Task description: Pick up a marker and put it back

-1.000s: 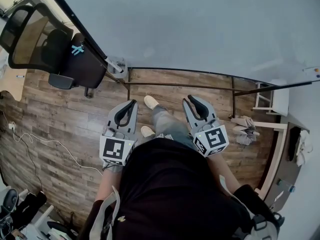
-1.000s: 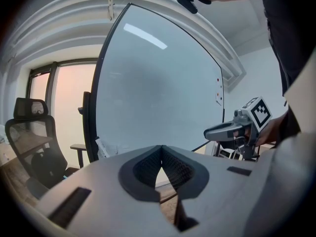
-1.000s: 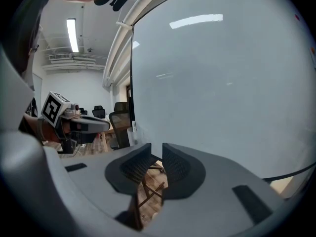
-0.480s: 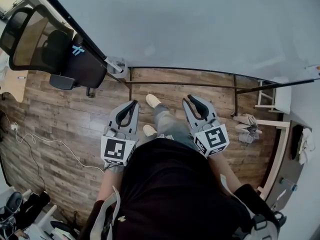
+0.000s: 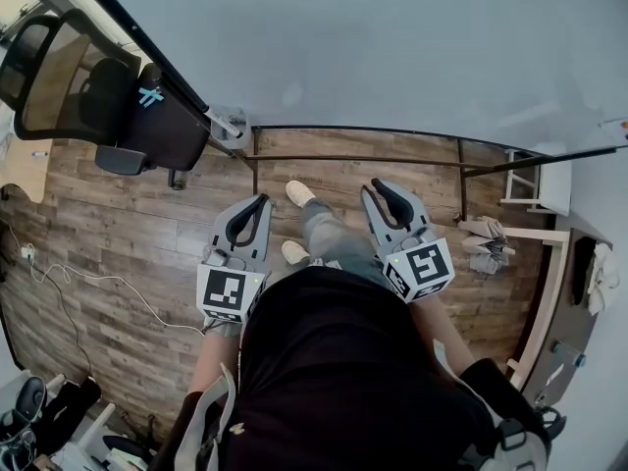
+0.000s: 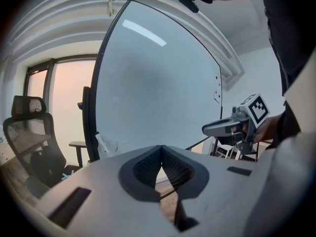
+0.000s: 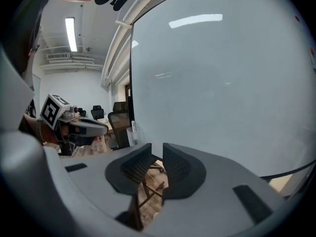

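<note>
Barely any drift before the whiteboard: left gripper fingers clenched empty, right gripper fingers slightly parted, no marker visible.

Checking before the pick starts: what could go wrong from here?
The left gripper has its jaws together and the right gripper is barely open, so either may knock a marker rather than take it. The whiteboard's floor bar lies near the person's feet: a possible trip.

The whiteboard was smooth and glossy; the floor was matt, grained wood. The left gripper and right gripper were matt grey plastic with ribbed black jaws.
</note>
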Demonstrator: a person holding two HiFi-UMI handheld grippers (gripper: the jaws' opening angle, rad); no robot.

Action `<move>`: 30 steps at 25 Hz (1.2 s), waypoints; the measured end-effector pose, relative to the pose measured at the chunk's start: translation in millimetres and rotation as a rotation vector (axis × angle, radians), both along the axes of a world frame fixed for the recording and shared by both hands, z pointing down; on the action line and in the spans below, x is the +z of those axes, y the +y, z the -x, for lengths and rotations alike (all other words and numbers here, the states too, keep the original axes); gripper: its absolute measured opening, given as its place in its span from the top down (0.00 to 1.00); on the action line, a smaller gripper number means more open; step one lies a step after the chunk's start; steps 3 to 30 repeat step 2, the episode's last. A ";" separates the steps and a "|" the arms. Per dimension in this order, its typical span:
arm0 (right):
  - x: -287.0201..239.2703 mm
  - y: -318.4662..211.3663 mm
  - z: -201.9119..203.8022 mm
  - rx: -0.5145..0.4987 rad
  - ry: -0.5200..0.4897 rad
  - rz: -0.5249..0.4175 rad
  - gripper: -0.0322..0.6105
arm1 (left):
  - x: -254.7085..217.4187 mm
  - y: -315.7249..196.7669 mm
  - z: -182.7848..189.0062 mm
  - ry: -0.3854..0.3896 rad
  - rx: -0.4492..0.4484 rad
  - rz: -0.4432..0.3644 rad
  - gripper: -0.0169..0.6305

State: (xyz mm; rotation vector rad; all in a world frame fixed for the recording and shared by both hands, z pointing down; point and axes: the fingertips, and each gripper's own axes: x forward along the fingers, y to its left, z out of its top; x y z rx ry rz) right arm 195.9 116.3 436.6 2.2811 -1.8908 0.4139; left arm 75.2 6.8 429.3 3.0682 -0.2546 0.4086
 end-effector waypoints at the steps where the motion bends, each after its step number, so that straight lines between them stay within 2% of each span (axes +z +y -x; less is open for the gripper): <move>1: 0.3 -1.7 1.0 -0.001 -0.006 -0.002 0.83 | 0.6 -1.8 1.3 -0.003 -0.003 0.000 0.96; 30: 0.7 -3.4 2.1 -0.001 -0.012 -0.003 0.83 | 1.2 -3.6 2.6 -0.006 -0.005 0.001 0.96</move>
